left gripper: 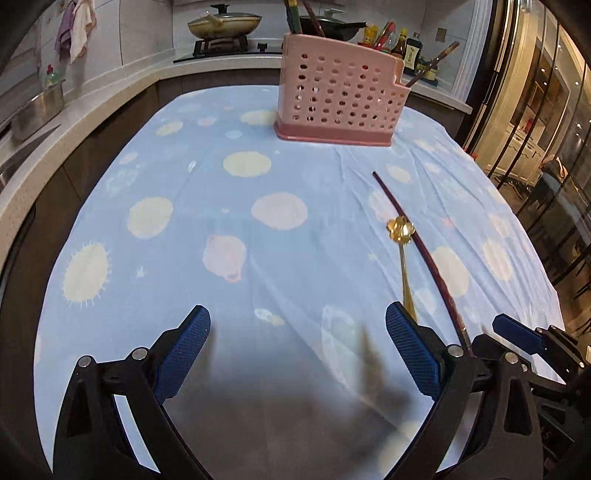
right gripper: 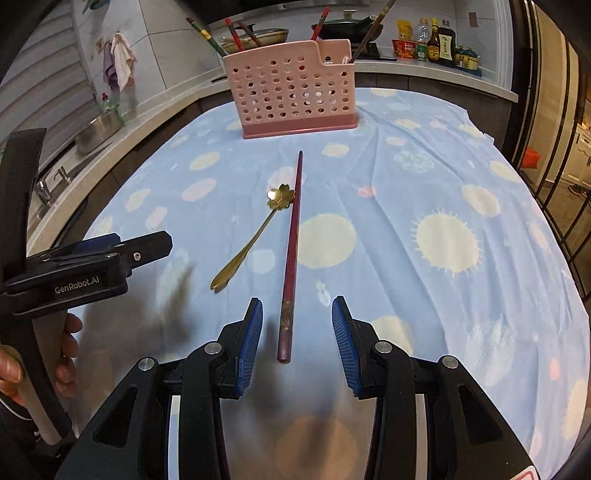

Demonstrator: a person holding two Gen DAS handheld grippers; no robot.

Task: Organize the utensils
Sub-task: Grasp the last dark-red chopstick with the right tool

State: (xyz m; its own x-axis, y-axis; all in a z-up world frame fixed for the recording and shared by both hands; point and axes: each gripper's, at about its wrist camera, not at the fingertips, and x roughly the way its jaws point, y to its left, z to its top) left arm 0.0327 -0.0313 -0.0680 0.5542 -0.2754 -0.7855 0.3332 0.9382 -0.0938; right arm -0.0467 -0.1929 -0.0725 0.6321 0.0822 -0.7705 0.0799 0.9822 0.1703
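Chopstick (right gripper: 291, 254) flat between parted right gripper (right gripper: 297, 332) fingers, ungripped; left gripper (left gripper: 297, 341) spread wide.

Right gripper (right gripper: 297, 332) jaws spread, thick end of dark red chopstick (right gripper: 291, 258) framed between pads without contact; free gap seen on both sides. Gold flower spoon (right gripper: 255, 236) lies just left of chopstick, bowl near or touching shaft; left-side approach narrowed there. Left gripper (left gripper: 297, 339) held wide open over bare tablecloth (left gripper: 184, 184), beside right gripper; lateral room between devices limited. Cloth between chopstick tip and pink perforated utensil holder (right gripper: 295, 92) unobstructed. Holder top partly occupied by upright chopsticks (right gripper: 236, 35).
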